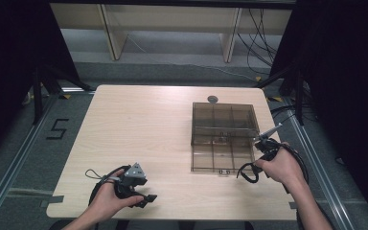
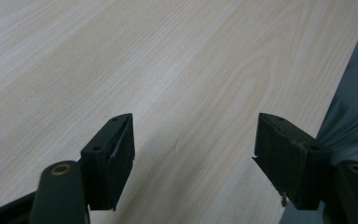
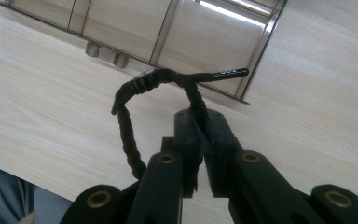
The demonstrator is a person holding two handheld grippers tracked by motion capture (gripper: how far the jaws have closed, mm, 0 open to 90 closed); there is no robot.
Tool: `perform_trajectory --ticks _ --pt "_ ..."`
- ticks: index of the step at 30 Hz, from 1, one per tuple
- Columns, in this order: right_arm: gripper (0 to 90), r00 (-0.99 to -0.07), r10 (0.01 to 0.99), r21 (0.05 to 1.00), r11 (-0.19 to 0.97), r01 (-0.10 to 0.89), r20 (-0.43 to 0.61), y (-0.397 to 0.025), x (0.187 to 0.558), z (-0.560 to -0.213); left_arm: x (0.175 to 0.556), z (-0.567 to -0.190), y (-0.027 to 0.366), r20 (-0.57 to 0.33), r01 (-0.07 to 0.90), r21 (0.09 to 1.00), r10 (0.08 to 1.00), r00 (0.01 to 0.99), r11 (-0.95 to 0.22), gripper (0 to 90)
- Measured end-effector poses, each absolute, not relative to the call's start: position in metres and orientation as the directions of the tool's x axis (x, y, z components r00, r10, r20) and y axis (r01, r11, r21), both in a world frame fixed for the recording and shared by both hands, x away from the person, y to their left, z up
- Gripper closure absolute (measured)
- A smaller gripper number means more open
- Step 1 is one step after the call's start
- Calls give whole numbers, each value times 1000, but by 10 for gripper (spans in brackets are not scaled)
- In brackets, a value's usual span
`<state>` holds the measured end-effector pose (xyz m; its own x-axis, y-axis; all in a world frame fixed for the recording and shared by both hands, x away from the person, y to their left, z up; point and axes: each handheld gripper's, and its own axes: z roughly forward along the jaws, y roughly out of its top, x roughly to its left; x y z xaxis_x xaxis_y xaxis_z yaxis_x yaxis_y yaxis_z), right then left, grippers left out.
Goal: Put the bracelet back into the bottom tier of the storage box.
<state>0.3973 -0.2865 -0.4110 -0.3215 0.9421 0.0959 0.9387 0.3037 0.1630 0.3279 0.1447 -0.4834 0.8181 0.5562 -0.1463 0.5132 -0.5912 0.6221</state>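
Observation:
A smoky clear compartment box lies open on the right half of the wooden table, its dividers showing. Just off the box's front right corner, my right gripper is shut on a black braided cord. In the right gripper view the cord loops up from between the closed jaws of that gripper, and its stiff tip points at the box. My left gripper rests near the table's front left; its jaws stand open over bare wood.
A small dark round disc sits at the table's far edge behind the box. Dark frame posts and cables flank the table on both sides. The box's two front latches face my right gripper.

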Motion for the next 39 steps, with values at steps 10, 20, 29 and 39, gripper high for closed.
perform_trajectory --ticks 10,20,29,39 --pt "850 -300 949 154 283 947 97 -286 403 -406 328 -483 145 -138 507 623 554 821 -596 287" --pt "850 -268 957 149 251 957 113 -281 407 -406 328 -483 145 -138 507 622 554 821 -597 287" --pt "850 -301 949 165 284 945 95 -284 415 -405 328 -483 145 -143 508 621 552 822 -597 287" --pt "850 -313 944 167 294 941 105 -287 422 -403 329 -483 145 -137 505 621 552 823 -599 288"
